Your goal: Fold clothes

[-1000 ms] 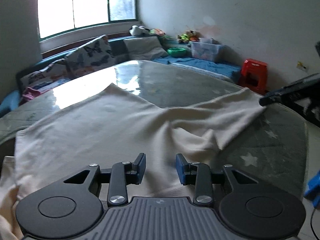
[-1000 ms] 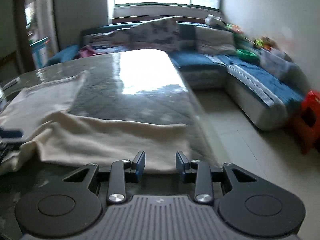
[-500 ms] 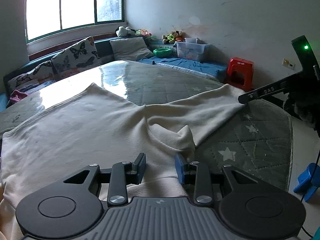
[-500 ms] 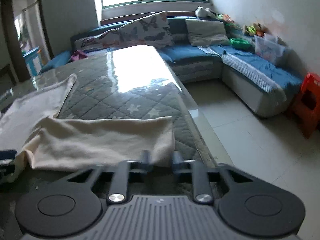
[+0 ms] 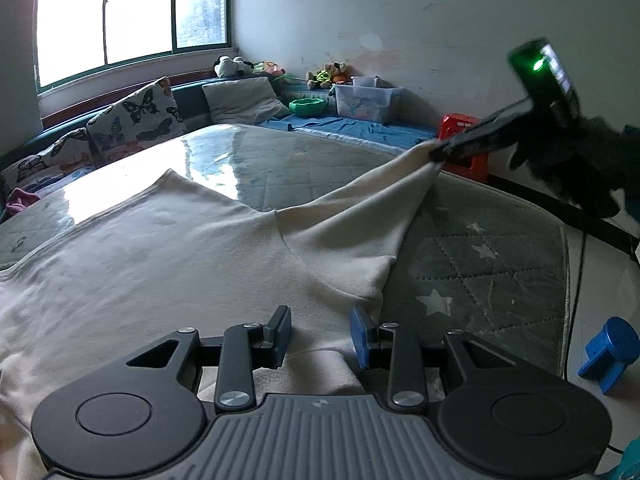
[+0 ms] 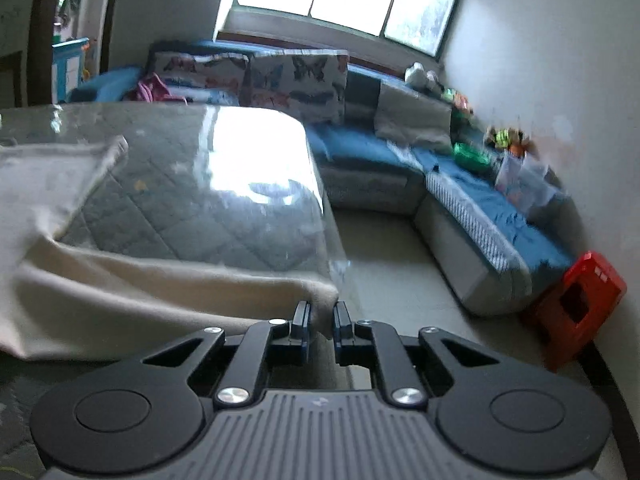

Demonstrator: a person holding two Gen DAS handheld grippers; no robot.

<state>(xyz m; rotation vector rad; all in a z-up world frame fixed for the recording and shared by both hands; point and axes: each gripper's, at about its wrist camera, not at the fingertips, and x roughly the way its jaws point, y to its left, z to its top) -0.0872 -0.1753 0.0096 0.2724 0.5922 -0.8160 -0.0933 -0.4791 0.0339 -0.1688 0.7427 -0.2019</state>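
A cream garment lies spread over the grey quilted table. My left gripper is open, low over the garment's near edge, with cloth between its fingers. My right gripper is shut on the end of the garment's sleeve and holds it lifted. In the left wrist view the right gripper shows at the upper right, pulling the sleeve up and taut off the table.
A blue sofa with butterfly cushions runs along the far walls. A red stool stands on the floor at the right. A blue object sits on the floor past the table's right edge.
My right gripper has closed on the sleeve end and lifted it up off the table. My left gripper has stayed open, settling at the garment's near edge.
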